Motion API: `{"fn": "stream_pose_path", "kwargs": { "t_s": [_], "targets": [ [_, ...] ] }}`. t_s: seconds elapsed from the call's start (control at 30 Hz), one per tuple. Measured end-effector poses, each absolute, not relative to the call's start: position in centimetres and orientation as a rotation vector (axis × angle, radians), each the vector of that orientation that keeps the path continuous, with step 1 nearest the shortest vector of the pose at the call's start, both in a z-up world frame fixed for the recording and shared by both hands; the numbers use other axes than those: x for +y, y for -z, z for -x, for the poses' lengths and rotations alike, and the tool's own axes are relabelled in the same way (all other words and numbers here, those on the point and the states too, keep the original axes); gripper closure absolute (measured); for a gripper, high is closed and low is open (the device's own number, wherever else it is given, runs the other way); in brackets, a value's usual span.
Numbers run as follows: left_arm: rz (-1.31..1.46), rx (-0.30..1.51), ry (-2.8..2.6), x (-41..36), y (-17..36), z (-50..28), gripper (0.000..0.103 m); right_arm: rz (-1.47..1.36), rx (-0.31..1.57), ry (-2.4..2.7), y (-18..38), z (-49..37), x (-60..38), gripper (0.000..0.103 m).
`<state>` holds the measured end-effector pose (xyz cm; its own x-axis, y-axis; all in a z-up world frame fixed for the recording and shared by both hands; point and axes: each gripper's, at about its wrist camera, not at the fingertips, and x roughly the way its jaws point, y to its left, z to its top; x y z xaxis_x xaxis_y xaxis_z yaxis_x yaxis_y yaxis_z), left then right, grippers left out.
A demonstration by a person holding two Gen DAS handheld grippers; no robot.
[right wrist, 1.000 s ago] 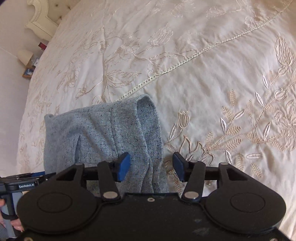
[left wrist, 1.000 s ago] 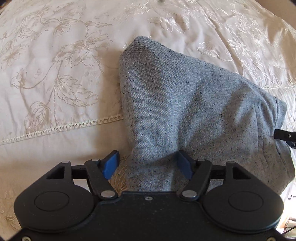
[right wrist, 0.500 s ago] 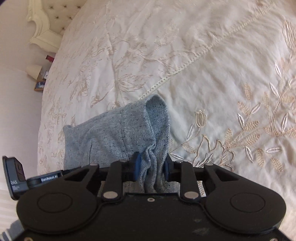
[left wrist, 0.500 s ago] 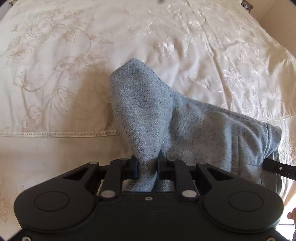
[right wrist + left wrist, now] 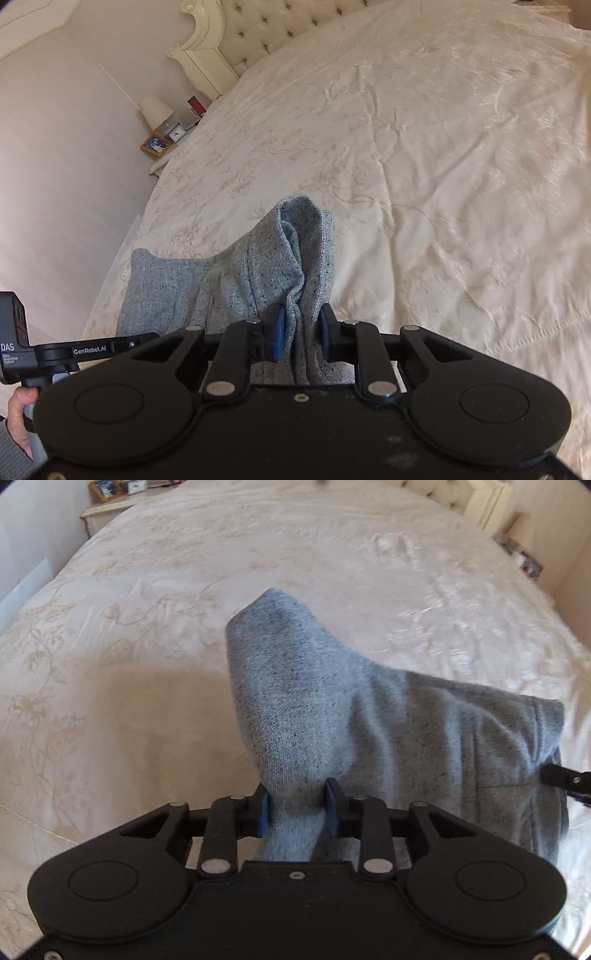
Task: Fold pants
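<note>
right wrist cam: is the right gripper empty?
No, the right gripper has a bunched fold of the grey pants between its blue pads.

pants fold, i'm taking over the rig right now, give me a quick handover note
Left tool: gray pants bunched between its pads; jaws opening, so the hold may be loosening.
Right tool: clamped on a bunched edge of the pants at the other end, jaws closing.
Pants: held up off the cream bedspread by both tools, the cloth sagging between them, the rest draped down toward the bed.
Done: both ends picked up. Whether any fold is already in cannot be told.
Left: carry the held edge over, lay it down flat on the bed, release, then smooth and finish the fold.
</note>
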<state>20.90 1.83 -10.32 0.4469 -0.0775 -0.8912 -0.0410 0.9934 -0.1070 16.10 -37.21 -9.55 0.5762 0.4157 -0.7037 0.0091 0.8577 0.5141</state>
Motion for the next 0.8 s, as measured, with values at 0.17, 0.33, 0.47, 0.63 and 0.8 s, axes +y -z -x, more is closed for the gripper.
{"fn": "stream_pose_path", "kwargs": {
  "t_s": [0.17,0.33,0.47,0.63,0.8],
  "targets": [
    [0.234,1.297,-0.044,4.1,17.3,-18.8,0.055,-0.502,1.102,-0.088,16.4,-22.9,-35.1,0.076],
    [0.298,1.268,-0.091,3.9,15.8,-15.0,0.054,-0.431,1.135,-0.104,17.5,-21.4,-32.9,0.076],
    [0.146,1.237,-0.085,1.6,14.8,-13.4,0.054,-0.336,1.128,-0.139,16.5,-19.0,-31.5,0.076],
    [0.061,1.198,-0.079,-0.4,12.8,-12.2,0.061,-0.261,1.096,-0.179,14.0,-15.9,-30.4,0.076],
    [0.015,1.107,-0.091,-2.3,9.2,-10.4,0.060,-0.217,1.050,-0.200,11.4,-14.3,-30.1,0.076]
  ]
}}
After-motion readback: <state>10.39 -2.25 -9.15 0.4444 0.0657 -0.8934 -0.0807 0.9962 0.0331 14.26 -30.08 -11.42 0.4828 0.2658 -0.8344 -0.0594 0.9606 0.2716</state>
